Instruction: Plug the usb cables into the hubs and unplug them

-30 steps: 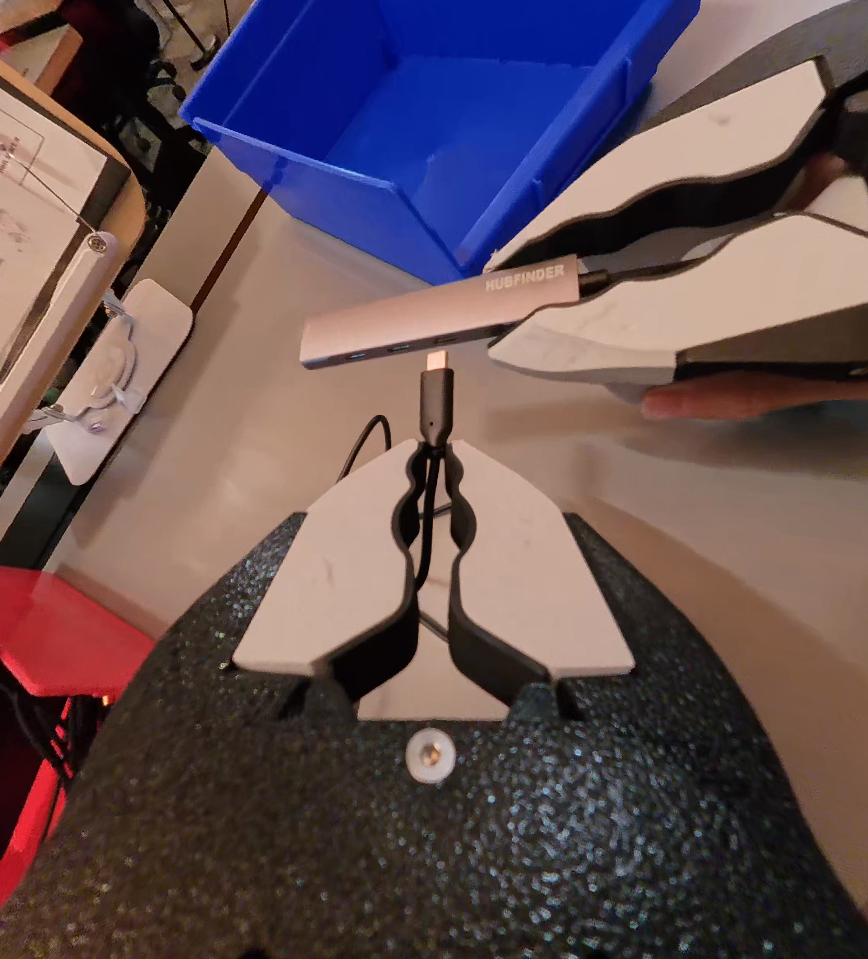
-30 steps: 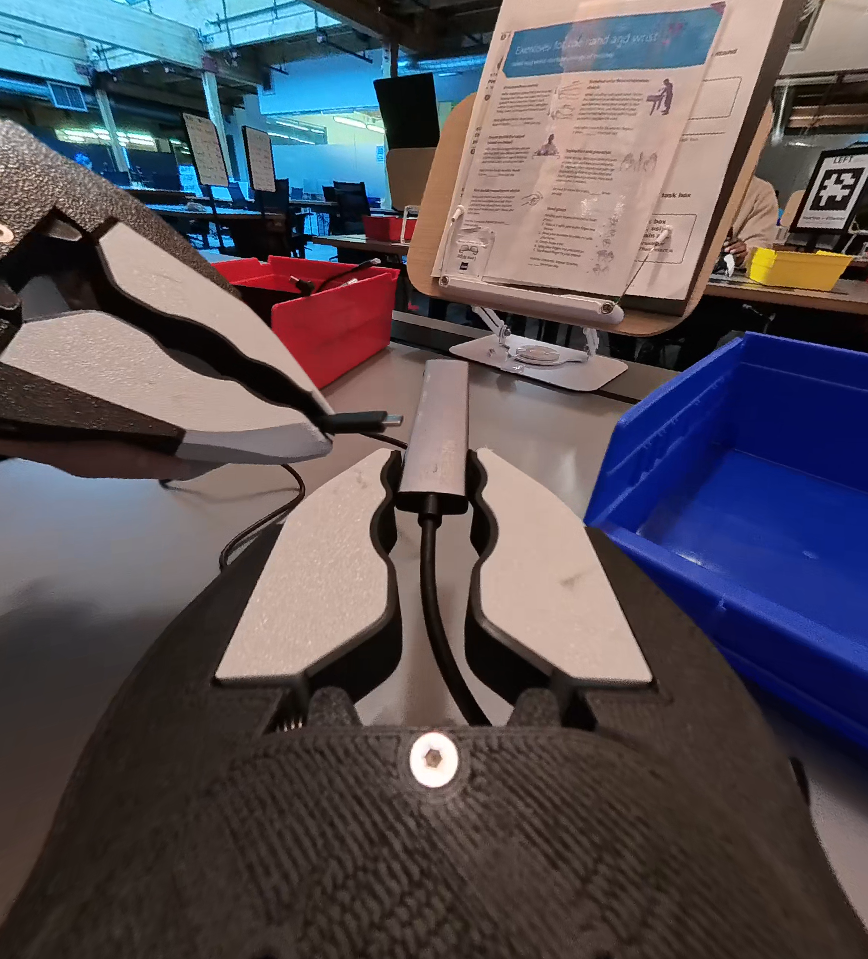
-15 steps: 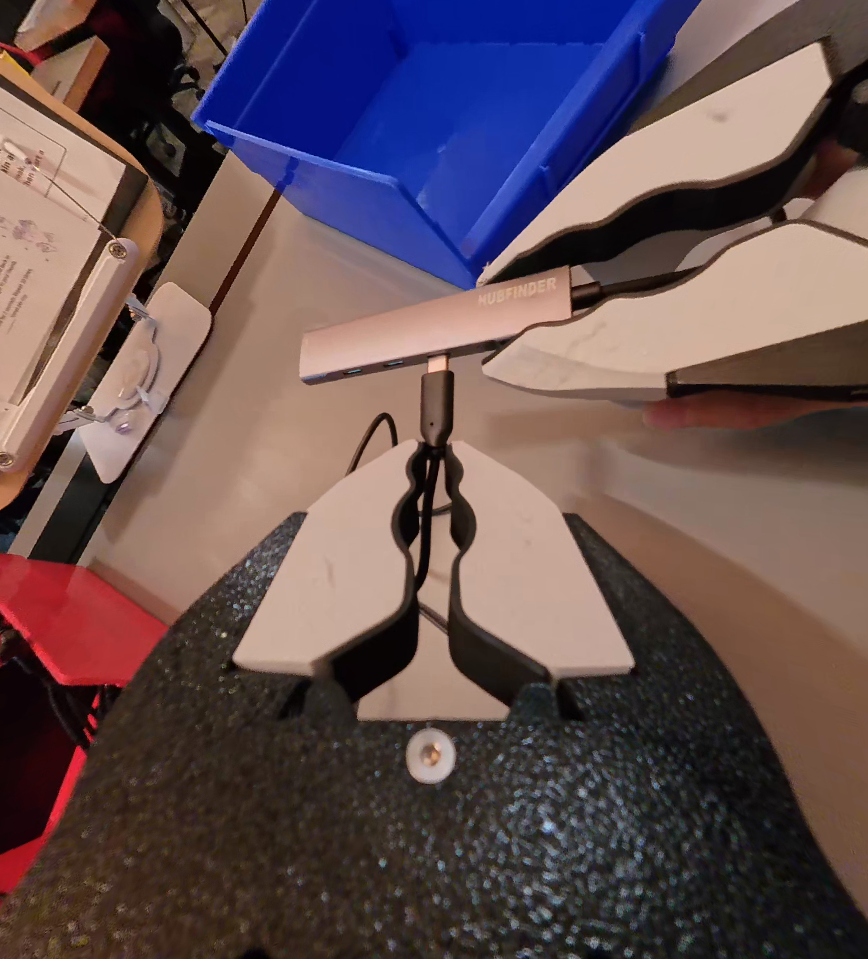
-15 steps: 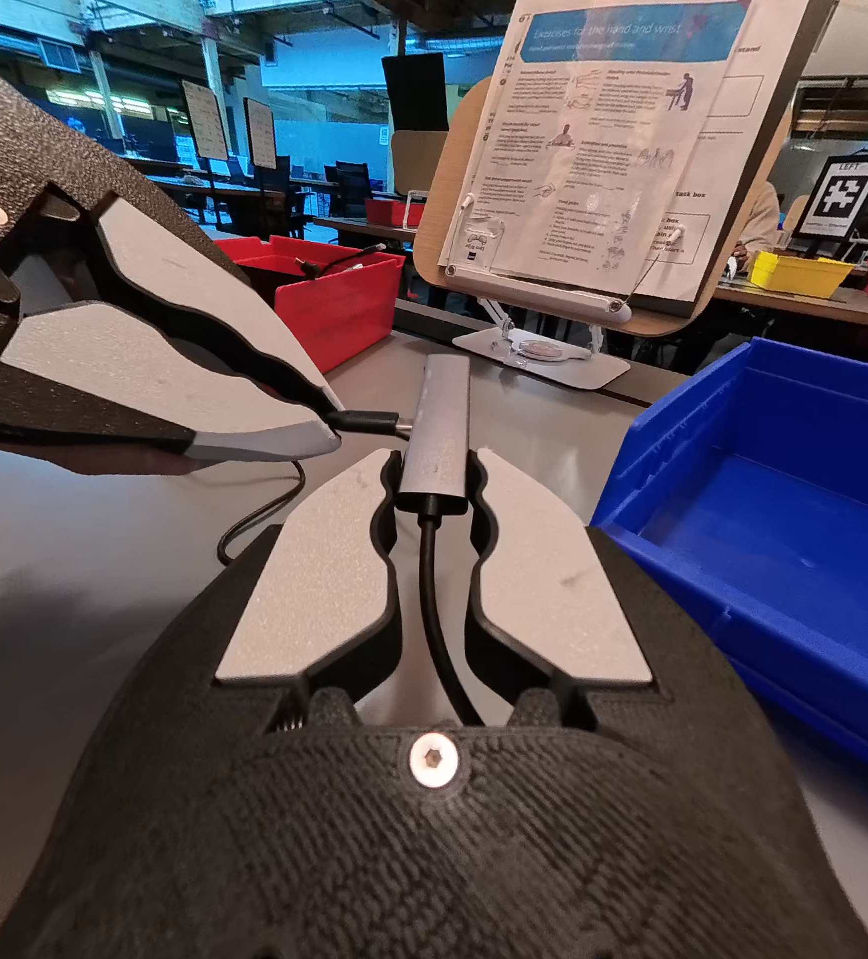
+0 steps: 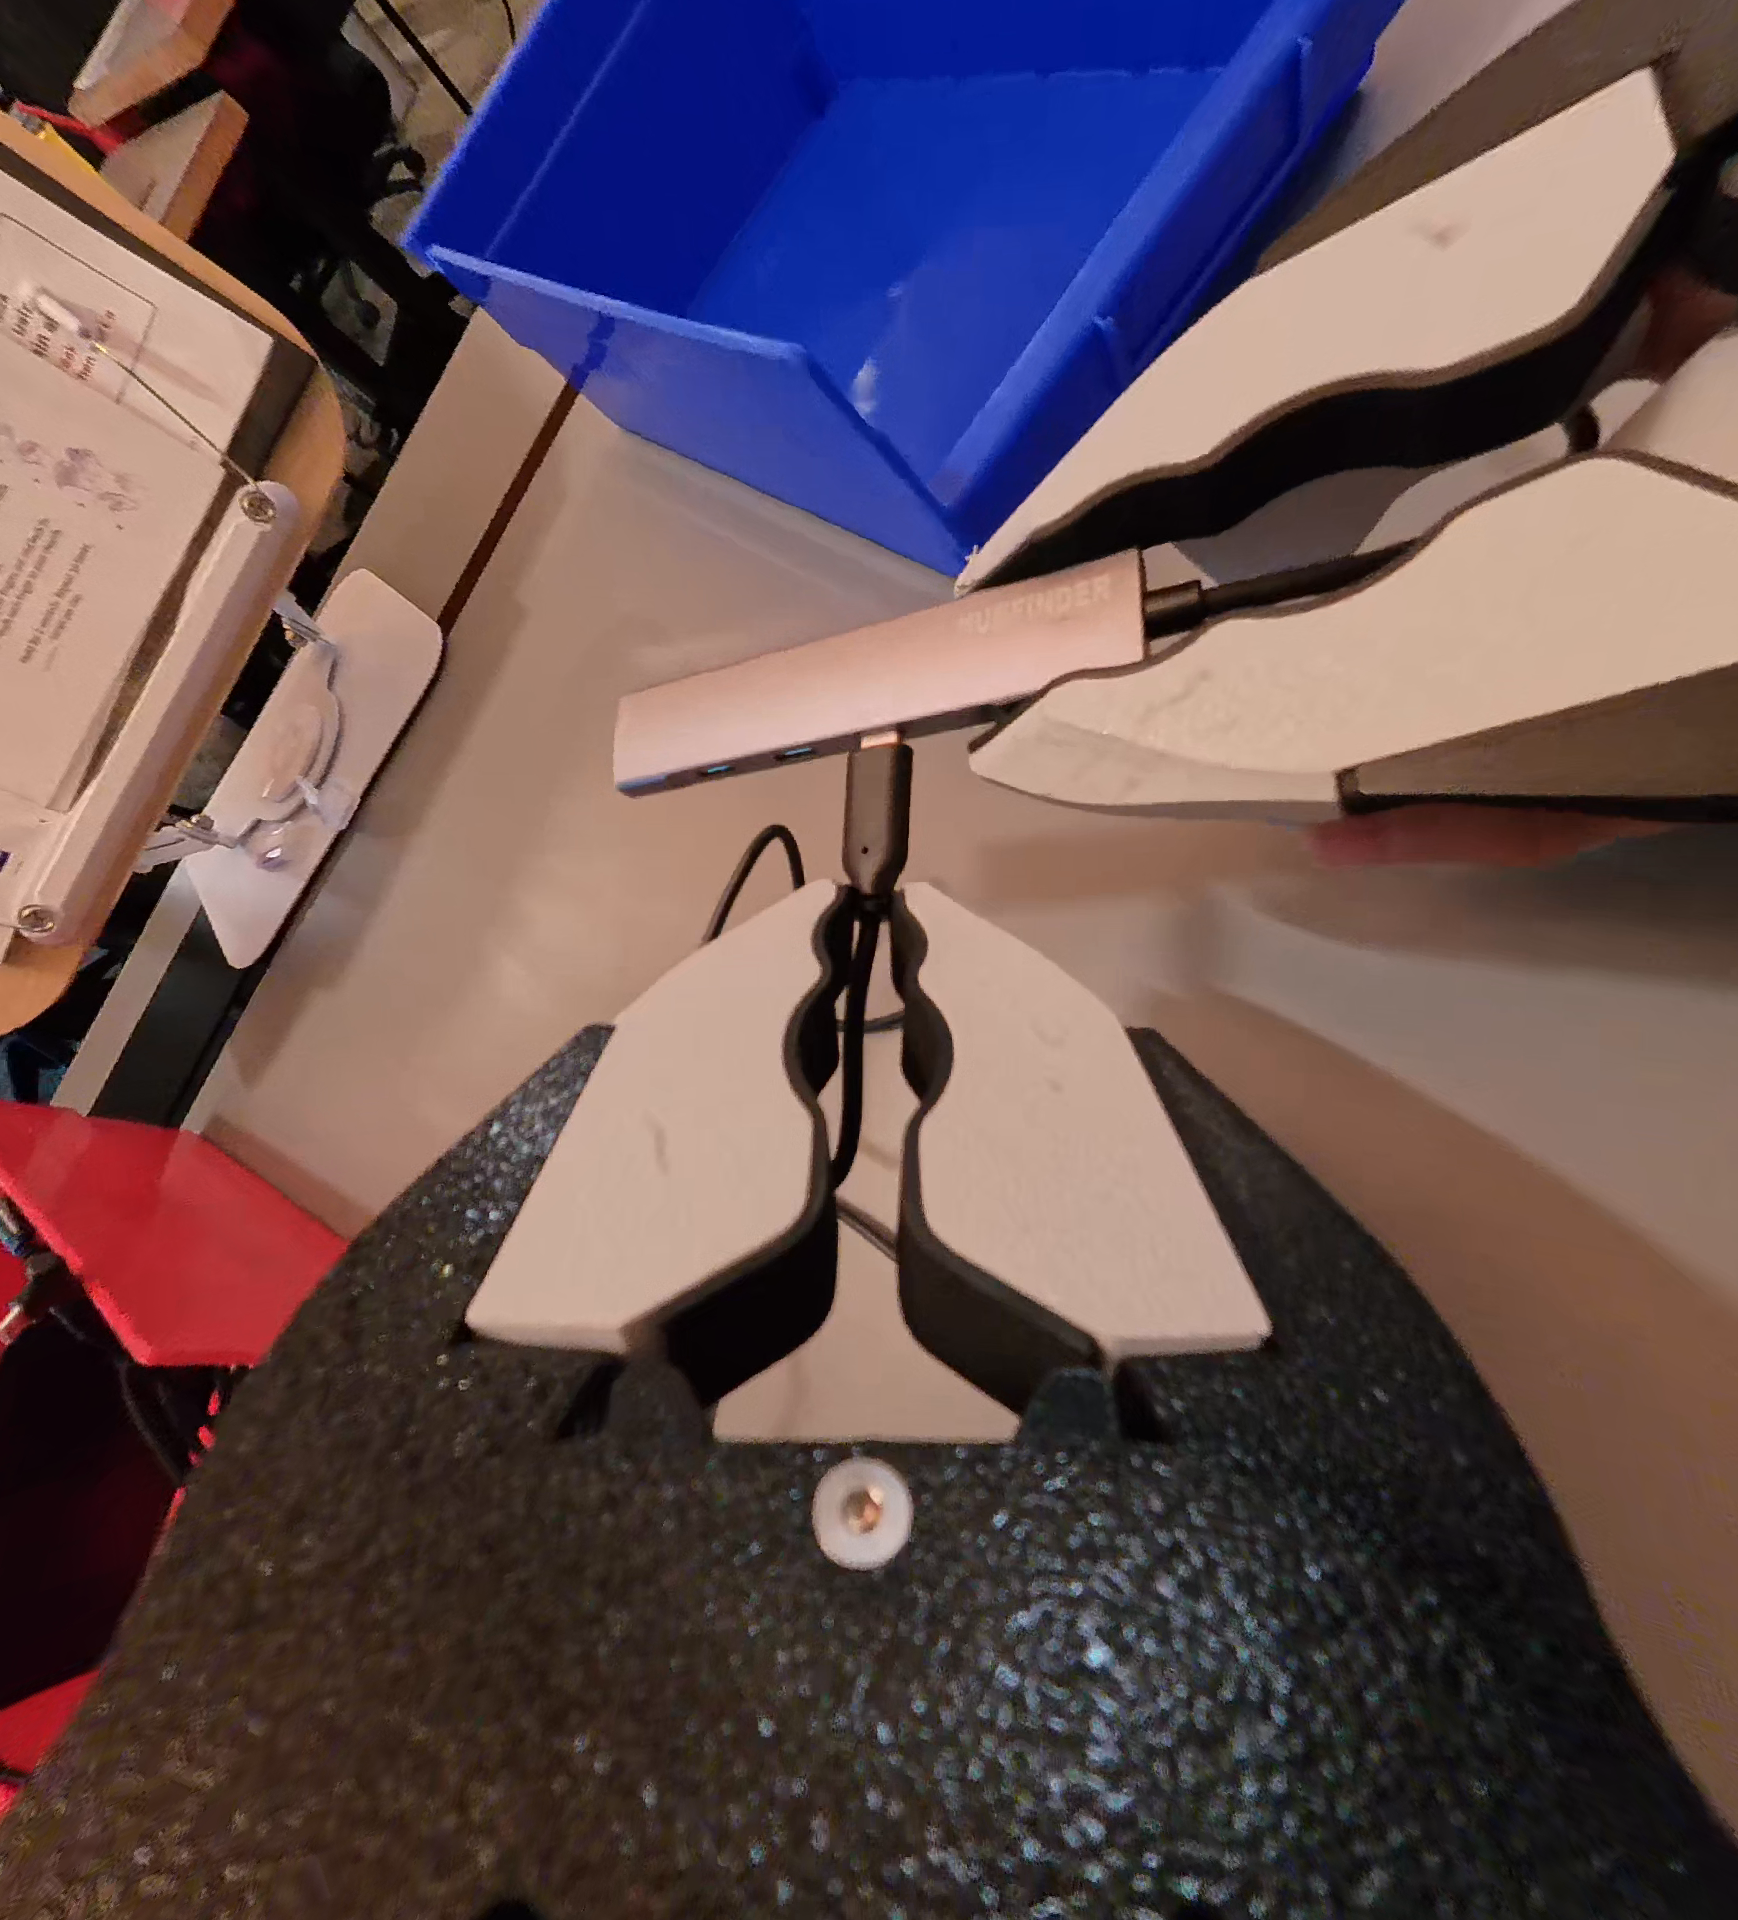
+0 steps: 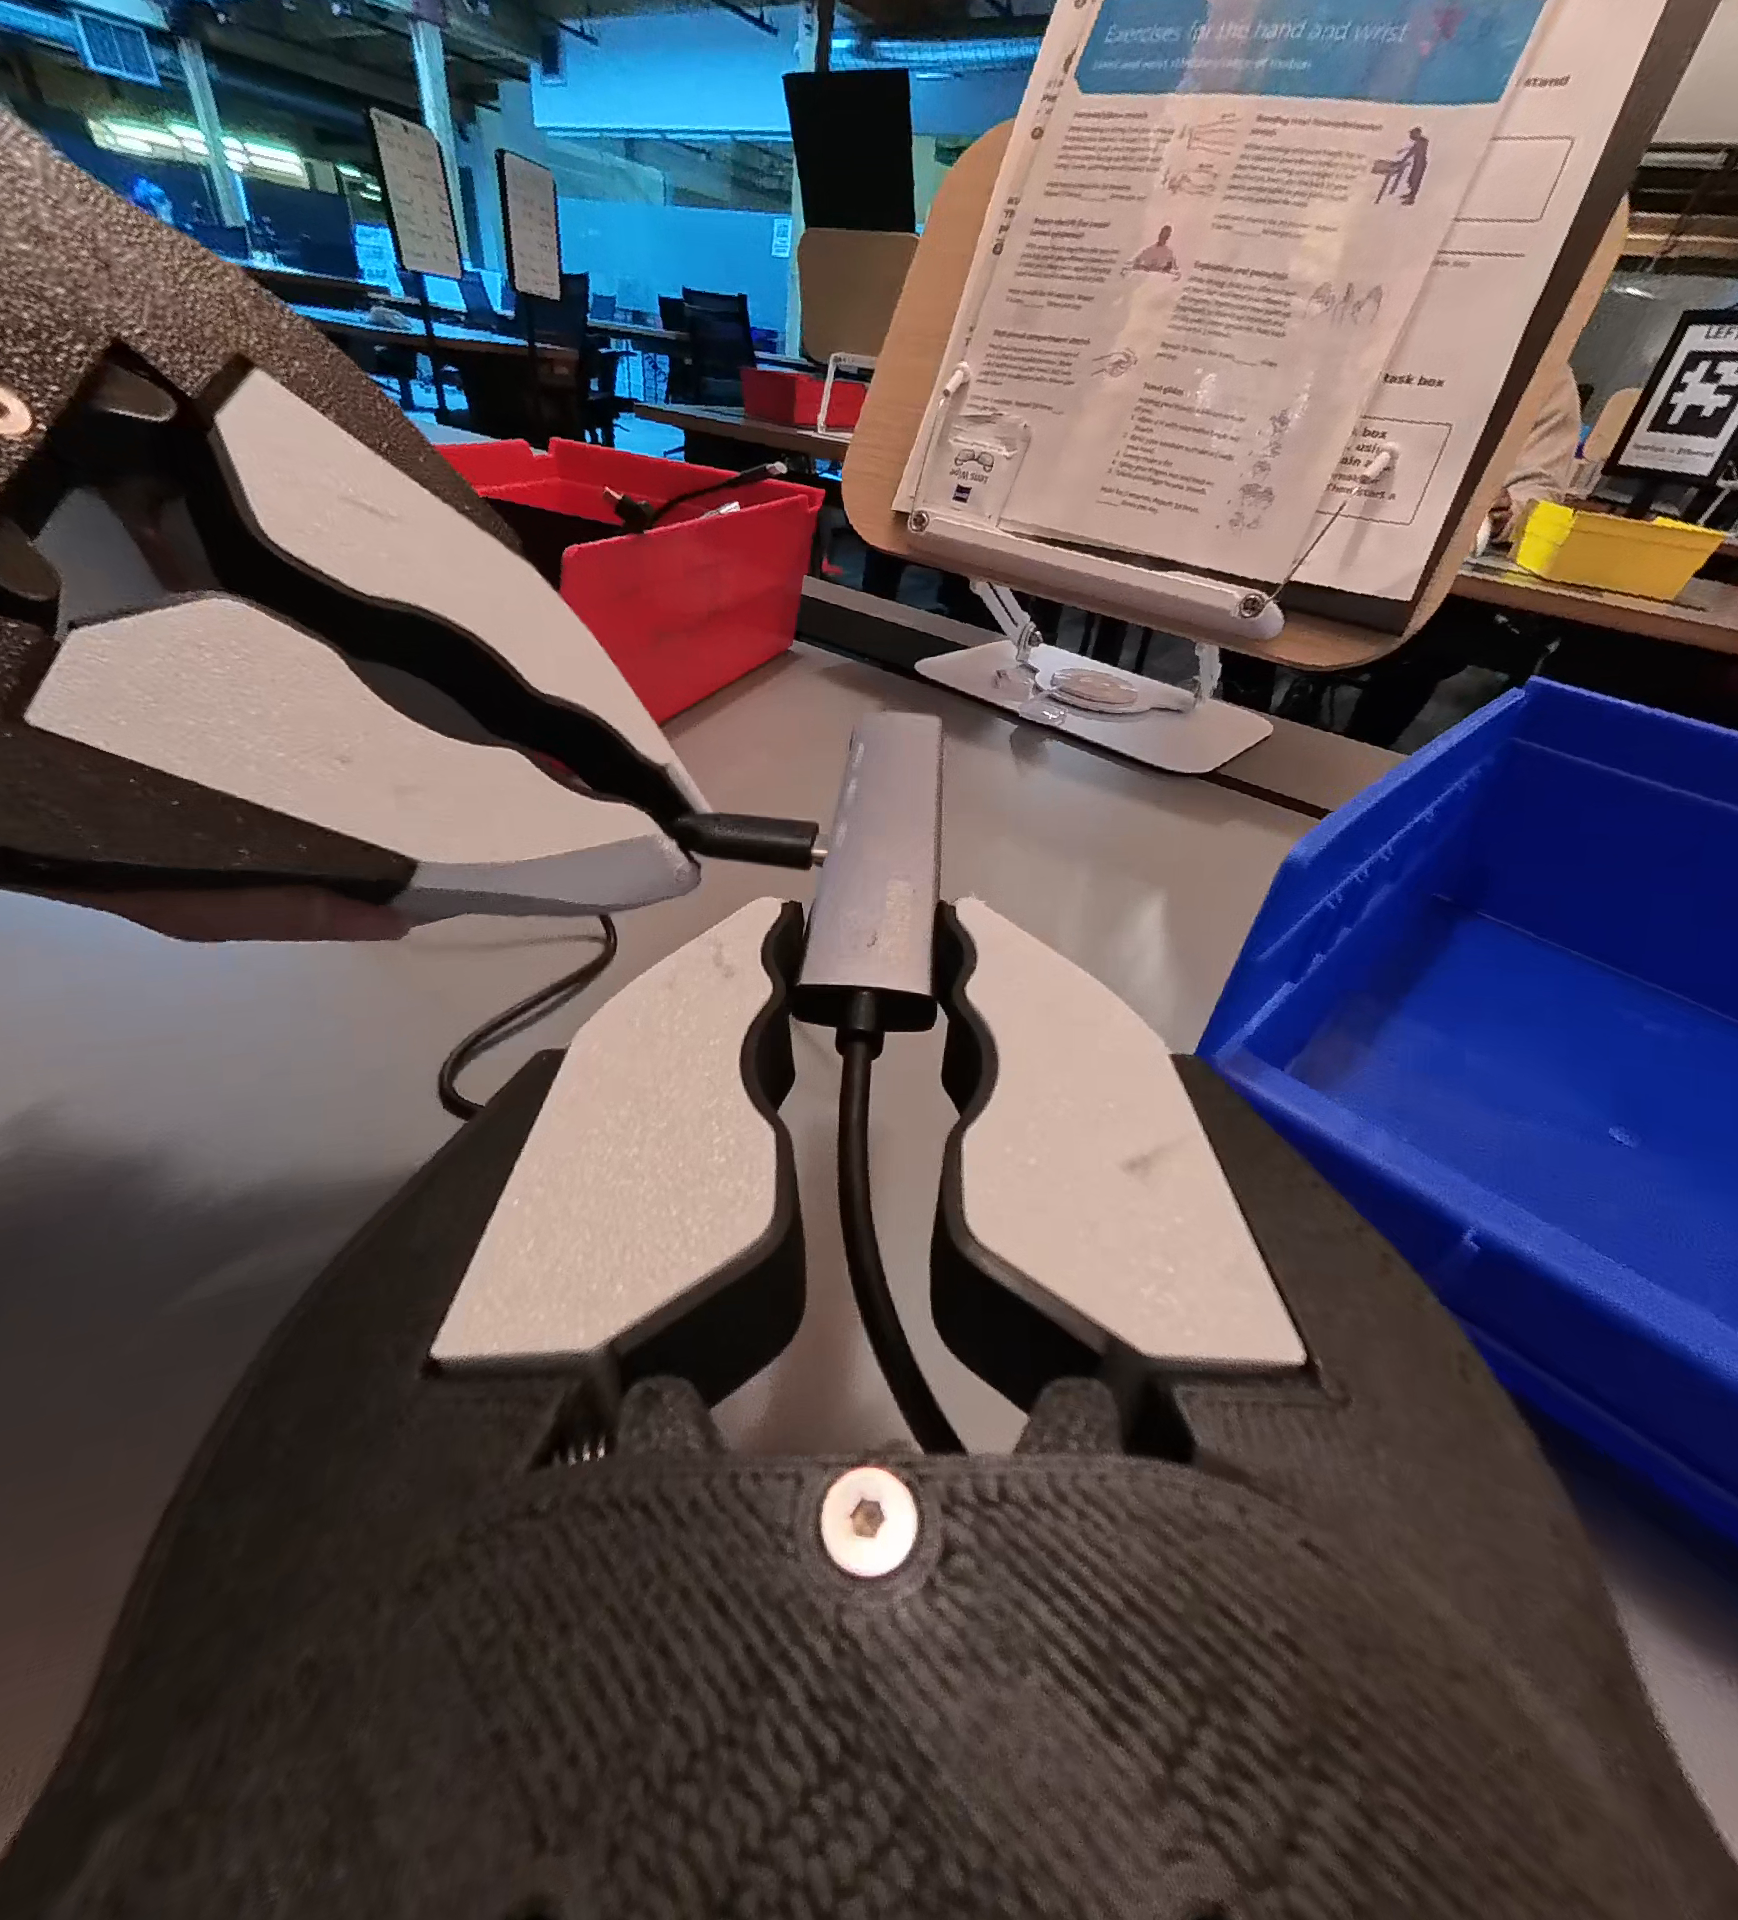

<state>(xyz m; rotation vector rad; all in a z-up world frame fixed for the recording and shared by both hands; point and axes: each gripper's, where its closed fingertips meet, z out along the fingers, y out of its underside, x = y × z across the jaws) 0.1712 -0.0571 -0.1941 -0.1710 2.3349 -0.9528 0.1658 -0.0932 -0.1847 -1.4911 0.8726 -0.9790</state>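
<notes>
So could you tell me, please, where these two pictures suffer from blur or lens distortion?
Left wrist view: the table's right side is streaked, wide-angle bowing curves its edge, but the hub and plug read well enough. Right wrist view: sharper centre, soft corners.

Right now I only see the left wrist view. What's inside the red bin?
Observer: A black cable lies in the red bin, one end poking above the rim.
Operator: Are there other bins besides the blue one?
Observer: Yes, a yellow bin sits on a farther table, beyond the blue bin.
Operator: Where does the hub's own cord go?
Observer: From the hub, its cord runs straight back between the fingers of the right gripper, toward the camera.
</notes>
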